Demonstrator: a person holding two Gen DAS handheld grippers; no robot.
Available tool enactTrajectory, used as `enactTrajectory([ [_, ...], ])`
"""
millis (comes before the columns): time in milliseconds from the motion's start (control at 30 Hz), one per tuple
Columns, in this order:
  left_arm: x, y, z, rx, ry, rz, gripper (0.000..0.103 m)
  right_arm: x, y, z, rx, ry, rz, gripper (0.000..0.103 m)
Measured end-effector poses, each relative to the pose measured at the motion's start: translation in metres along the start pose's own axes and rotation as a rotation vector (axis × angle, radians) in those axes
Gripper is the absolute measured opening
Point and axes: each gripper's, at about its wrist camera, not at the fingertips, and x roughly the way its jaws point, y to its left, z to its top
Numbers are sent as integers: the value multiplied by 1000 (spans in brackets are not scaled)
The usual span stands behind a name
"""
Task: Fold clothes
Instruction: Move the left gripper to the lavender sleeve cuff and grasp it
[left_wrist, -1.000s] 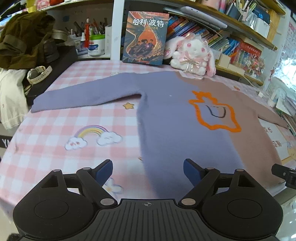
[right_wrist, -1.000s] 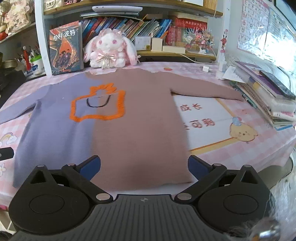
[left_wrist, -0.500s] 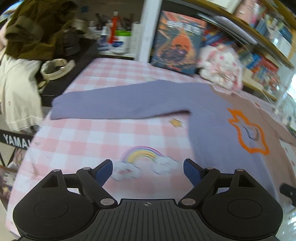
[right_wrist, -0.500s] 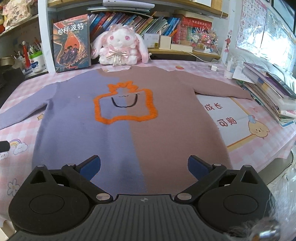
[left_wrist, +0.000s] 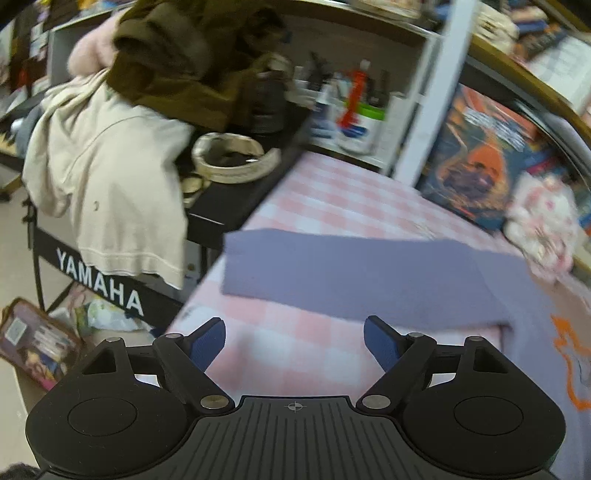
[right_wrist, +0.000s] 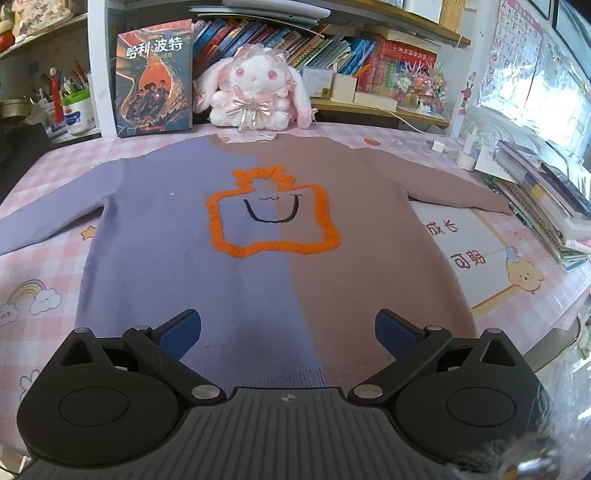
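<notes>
A sweater (right_wrist: 258, 258), purple on its left half and brown on its right with an orange outline on the chest, lies flat and face up on the pink checked tablecloth (right_wrist: 37, 266). My right gripper (right_wrist: 288, 321) hovers open over the hem's middle, holding nothing. In the left wrist view the purple sleeve (left_wrist: 351, 273) stretches toward the table's left edge. My left gripper (left_wrist: 293, 328) hangs just short of that sleeve's cuff end, over bare cloth. Its jaws are closing slightly but still stand wide, with nothing between them.
Left of the table stands a black keyboard (left_wrist: 99, 280) draped with a cream garment (left_wrist: 110, 177) and a brown one (left_wrist: 173, 62). A book (right_wrist: 155, 77) and a plush rabbit (right_wrist: 255, 88) stand at the back edge. Stacked books (right_wrist: 546, 192) line the right side.
My left gripper swung left from the sweater's body to the cuff end of the purple sleeve and rolled. My right gripper shifted left, from the brown half to the hem's middle.
</notes>
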Motion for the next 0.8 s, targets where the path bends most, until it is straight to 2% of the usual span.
enactTrajectory([
  [133,18,17,10,-104,3,-4,75,1,-5,1,17,4,-27,102],
  [200,27,25,12,-169,15,-7,65,2,-7,1,24,6,-41,102],
  [367,40,37,18,-269,-28,-42,51,1,-15,1,37,12,-73,102],
  [700,63,15,26,-291,-27,-120,51,5,-21,4,43,24,-98,101],
  [800,63,16,31,-315,-17,-93,47,6,-20,5,38,23,-97,102],
])
